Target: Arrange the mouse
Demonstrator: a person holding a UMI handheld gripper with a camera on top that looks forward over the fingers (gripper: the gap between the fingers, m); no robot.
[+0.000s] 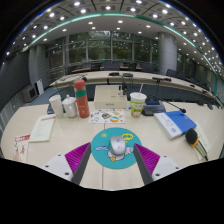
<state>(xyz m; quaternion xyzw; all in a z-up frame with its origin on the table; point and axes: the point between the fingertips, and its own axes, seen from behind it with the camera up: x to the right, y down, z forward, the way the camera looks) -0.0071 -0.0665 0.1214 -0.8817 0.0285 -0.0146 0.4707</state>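
Observation:
A small grey-white mouse (118,146) lies on a round teal mouse mat (103,150) with cartoon print, on a pale table (40,150). My gripper (112,160) is open, its purple pads (77,156) spread wide at either side of the mat. The mouse stands between the fingers with a clear gap at both sides and rests on the mat.
Beyond the mat stand a paper cup (137,103), an orange bottle (81,99), white cups (59,105), a printed sheet (108,116), a blue notebook (176,123), a white keyboard-like slab (42,128) and a black cable (196,143). Office desks and chairs fill the background.

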